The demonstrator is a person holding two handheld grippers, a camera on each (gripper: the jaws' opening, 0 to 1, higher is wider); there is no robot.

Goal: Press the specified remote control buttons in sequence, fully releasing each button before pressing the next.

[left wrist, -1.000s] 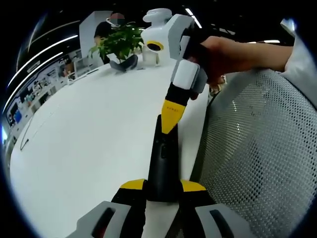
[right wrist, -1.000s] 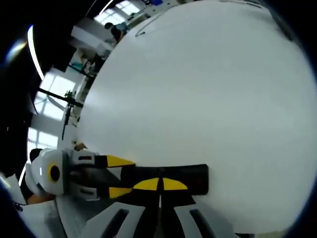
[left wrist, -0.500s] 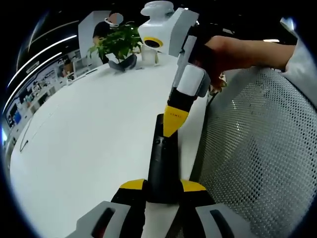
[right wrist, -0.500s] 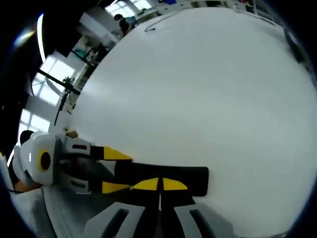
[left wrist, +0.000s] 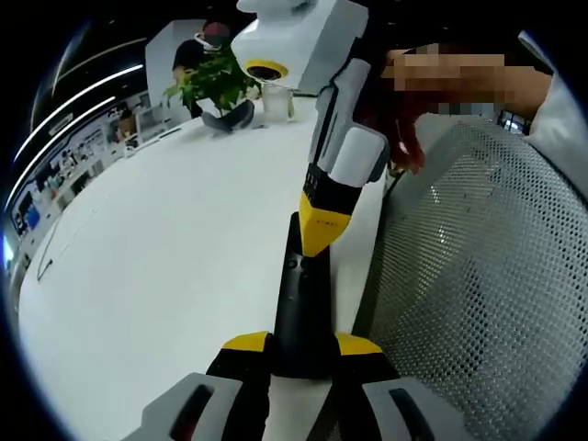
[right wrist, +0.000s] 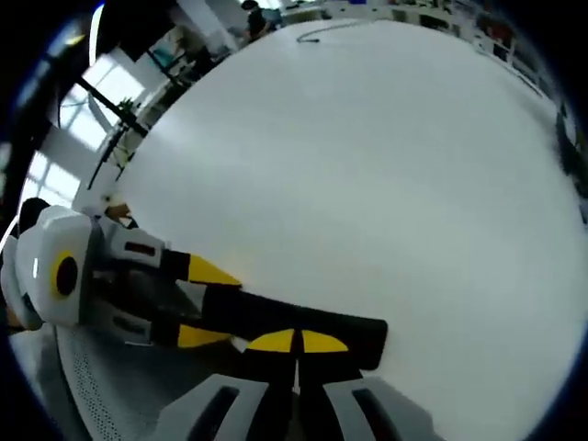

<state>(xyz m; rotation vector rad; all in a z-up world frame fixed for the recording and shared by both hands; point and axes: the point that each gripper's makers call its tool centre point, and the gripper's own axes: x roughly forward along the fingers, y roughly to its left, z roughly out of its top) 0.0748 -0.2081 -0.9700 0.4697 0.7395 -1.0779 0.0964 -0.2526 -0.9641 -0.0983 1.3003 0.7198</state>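
A slim black remote control (left wrist: 301,299) lies lengthwise along the white table's (left wrist: 165,257) right edge. My left gripper (left wrist: 303,345) is shut on its near end, one yellow fingertip on each side. My right gripper (left wrist: 318,231) comes down from above with its jaws together, and its yellow tip touches the remote's far half. In the right gripper view, the right gripper (right wrist: 296,342) rests shut on the remote control (right wrist: 317,322). There the left gripper (right wrist: 231,310) reaches in from the left and clamps the remote's other end.
A grey mesh chair back (left wrist: 478,276) stands close against the table's right edge. A potted plant (left wrist: 219,78) and a dark object sit at the table's far end. A thin cable (right wrist: 322,32) lies far across the white table (right wrist: 367,165).
The right gripper has tilted, its body swinging higher and nearer the left camera, while its tip stays on the remote. The left gripper and the remote have not moved.
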